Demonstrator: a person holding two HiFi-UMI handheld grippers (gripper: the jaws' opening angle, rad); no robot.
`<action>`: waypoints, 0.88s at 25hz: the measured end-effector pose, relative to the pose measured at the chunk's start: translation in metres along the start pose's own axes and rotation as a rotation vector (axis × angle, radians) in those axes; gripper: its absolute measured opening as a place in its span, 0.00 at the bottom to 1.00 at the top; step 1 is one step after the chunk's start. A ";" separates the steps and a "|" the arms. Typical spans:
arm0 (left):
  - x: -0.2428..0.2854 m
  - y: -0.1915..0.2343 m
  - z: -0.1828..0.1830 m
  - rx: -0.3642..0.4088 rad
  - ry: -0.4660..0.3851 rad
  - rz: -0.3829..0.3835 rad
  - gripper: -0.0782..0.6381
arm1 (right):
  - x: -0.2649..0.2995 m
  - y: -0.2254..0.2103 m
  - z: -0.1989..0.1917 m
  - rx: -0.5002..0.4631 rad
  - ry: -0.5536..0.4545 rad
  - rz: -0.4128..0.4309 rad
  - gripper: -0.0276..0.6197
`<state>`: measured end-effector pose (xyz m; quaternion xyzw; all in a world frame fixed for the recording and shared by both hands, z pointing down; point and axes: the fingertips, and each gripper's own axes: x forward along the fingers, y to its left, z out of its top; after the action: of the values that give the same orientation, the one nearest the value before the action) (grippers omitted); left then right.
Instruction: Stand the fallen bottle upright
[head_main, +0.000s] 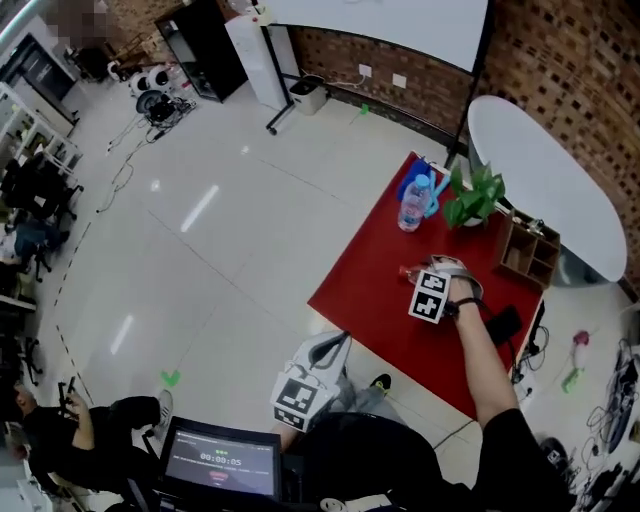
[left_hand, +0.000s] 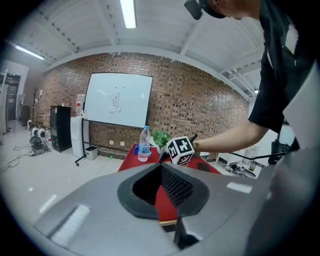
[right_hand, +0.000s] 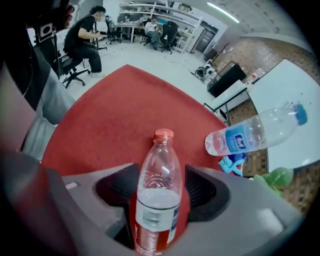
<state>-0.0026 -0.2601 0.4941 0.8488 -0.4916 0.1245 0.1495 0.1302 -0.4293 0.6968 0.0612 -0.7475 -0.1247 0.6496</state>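
Fallen bottle (right_hand: 160, 155) lay directly under the right hand-held gripper (right_hand: 159, 175), long axis between its released jaws, cap pointing left

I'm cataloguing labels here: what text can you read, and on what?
No text reads clearly.
Screen: timer-like digits, blurred.
Blue-capped bottle label: blurred.
Red-capped bottle label: blurred.
Whiteboard marks: too small.
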 end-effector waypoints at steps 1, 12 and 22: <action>-0.004 0.004 -0.002 -0.012 0.007 0.002 0.12 | 0.006 0.005 -0.003 0.005 0.026 0.019 0.48; -0.029 0.031 0.009 -0.001 -0.014 0.016 0.12 | -0.019 0.000 0.012 0.119 -0.012 -0.013 0.47; -0.029 0.037 0.023 0.048 -0.036 -0.028 0.12 | -0.144 -0.061 0.042 0.675 -0.602 -0.132 0.47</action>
<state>-0.0478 -0.2630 0.4672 0.8610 -0.4791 0.1191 0.1219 0.1060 -0.4473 0.5377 0.2782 -0.8962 0.0725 0.3379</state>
